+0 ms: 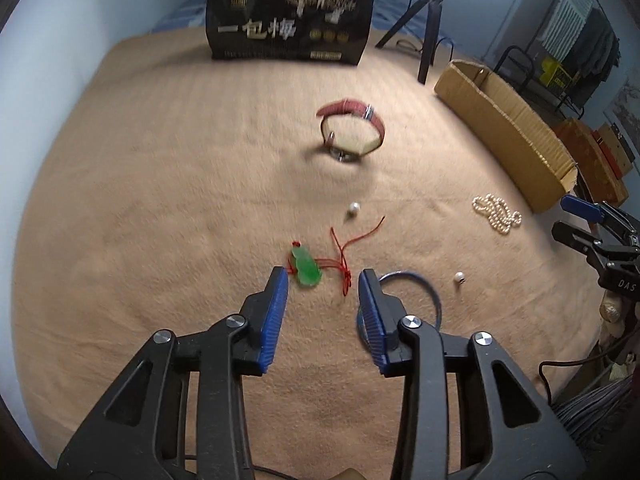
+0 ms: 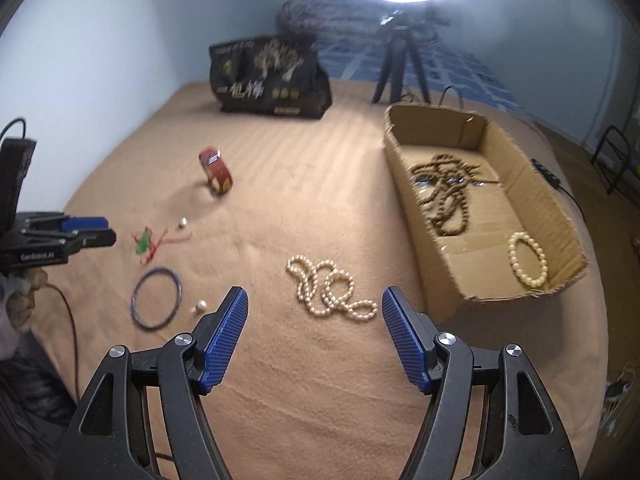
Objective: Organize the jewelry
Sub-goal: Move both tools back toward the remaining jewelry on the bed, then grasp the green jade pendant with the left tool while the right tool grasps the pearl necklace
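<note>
My left gripper point(image 1: 323, 278) is open and empty, just short of a green pendant point(image 1: 306, 268) on a red cord point(image 1: 347, 245); it also shows in the right wrist view point(image 2: 90, 229). A blue bangle point(image 1: 428, 292) lies behind its right finger. My right gripper point(image 2: 314, 298) is open and empty, just in front of a pearl necklace point(image 2: 332, 290). A cardboard box point(image 2: 532, 184) on the right holds brown wooden beads point(image 2: 448, 196) and a pearl bracelet point(image 2: 527, 258). A red watch point(image 1: 352, 128) stands farther back.
Two loose pearl pieces point(image 1: 353, 209) point(image 1: 459, 278) lie on the tan blanket point(image 1: 160, 184). A black printed bag point(image 1: 290, 20) and a tripod point(image 1: 424, 12) with a ring light stand at the back. Cables hang at the right edge.
</note>
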### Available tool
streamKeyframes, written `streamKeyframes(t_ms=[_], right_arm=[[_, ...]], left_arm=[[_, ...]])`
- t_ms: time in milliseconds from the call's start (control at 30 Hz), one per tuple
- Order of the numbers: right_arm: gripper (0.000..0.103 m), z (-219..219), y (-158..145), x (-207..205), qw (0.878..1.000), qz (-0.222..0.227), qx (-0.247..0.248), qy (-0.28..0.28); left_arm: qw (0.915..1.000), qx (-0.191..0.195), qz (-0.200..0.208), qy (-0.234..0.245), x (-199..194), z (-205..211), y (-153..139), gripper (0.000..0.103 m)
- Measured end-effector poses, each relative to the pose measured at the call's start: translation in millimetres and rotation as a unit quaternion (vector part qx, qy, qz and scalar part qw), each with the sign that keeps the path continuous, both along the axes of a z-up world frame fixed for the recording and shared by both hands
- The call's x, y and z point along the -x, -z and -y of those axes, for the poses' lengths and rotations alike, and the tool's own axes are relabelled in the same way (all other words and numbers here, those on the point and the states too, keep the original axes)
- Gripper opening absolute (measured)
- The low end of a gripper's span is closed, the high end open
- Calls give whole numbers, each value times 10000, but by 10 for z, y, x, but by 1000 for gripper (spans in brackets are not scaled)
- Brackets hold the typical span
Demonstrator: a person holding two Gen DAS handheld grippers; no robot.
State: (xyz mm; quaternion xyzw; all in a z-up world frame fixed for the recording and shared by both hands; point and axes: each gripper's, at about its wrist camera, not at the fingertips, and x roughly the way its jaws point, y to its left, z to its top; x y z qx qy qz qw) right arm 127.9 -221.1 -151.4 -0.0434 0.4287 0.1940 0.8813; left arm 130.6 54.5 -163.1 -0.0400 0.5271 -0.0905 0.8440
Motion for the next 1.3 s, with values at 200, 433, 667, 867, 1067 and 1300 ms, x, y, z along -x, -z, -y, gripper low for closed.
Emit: streamKeyframes(t_ms=[200,433,667,867,1067,1300], right_arm=[[69,-93,192,-158,9995,-297,17,-142],[69,-183,332,-313,9990,-372,202,-147],[69,-238,441,-446,9981,-447,404,-106],[69,-228,524,-499,9973,-576,443,-91],[61,-222,624,-545,9963,-729,461,-66],[12,-222,608,-537,9960,-843,245,-157]], left_arm=[[9997,148,-186,-95,-102,-58,149,37],[9980,456,-362,-238,-184,-123,256,37],[9987,289,-403,-149,-267,-11,342,37],[9987,7,-465,-223,-315,-3,428,32],[9984,-92,-480,-270,-339,-2,462,21],[9984,-94,-456,-310,-349,-9,465,17]])
